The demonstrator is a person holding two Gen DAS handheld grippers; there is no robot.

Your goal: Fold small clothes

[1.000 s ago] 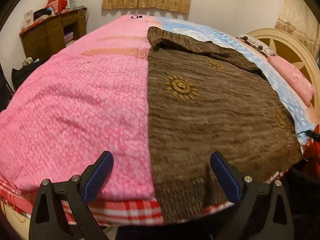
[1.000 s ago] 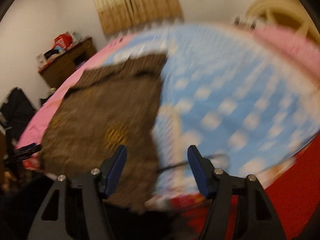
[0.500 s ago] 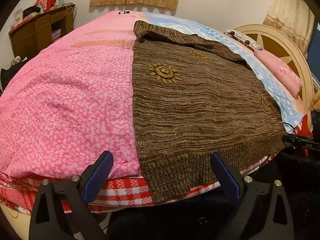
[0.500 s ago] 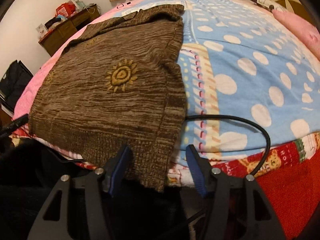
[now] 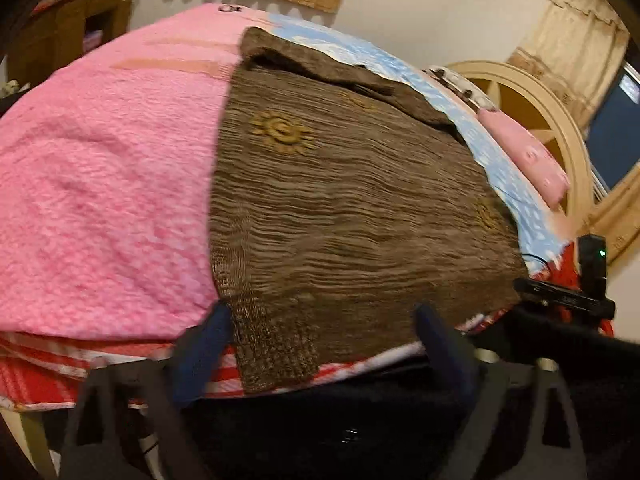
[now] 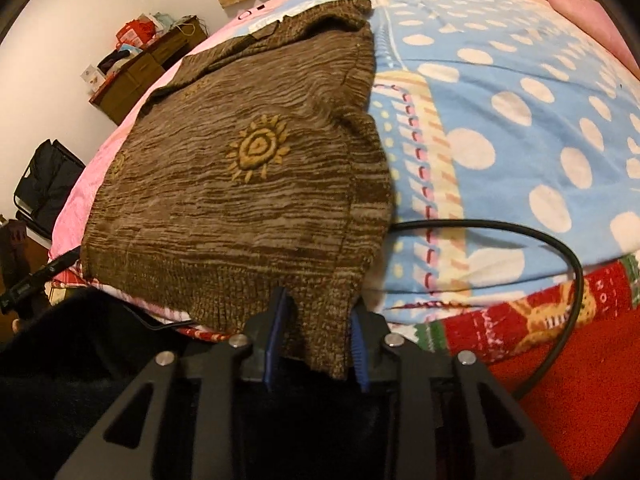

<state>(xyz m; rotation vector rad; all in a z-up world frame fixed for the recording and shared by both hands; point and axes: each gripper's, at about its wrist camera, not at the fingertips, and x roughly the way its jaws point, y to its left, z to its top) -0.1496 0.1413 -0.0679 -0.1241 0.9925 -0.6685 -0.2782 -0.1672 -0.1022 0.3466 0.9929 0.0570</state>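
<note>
On the bed [image 6: 500, 128]: brown sweater [image 6: 240, 184] flat, long axis hem-to-neck, hem overhanging near edge | right gripper [image 6: 316, 340]: fingers just closing, pinching hem corner | left gripper [image 5: 320, 344]: fingers closing, still apart, straddling opposite hem corner.

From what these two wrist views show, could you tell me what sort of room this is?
Most likely a bedroom: the brown sweater lies on a quilt-covered bed with a curved headboard, a pink pillow and a cluttered wooden dresser.
</note>
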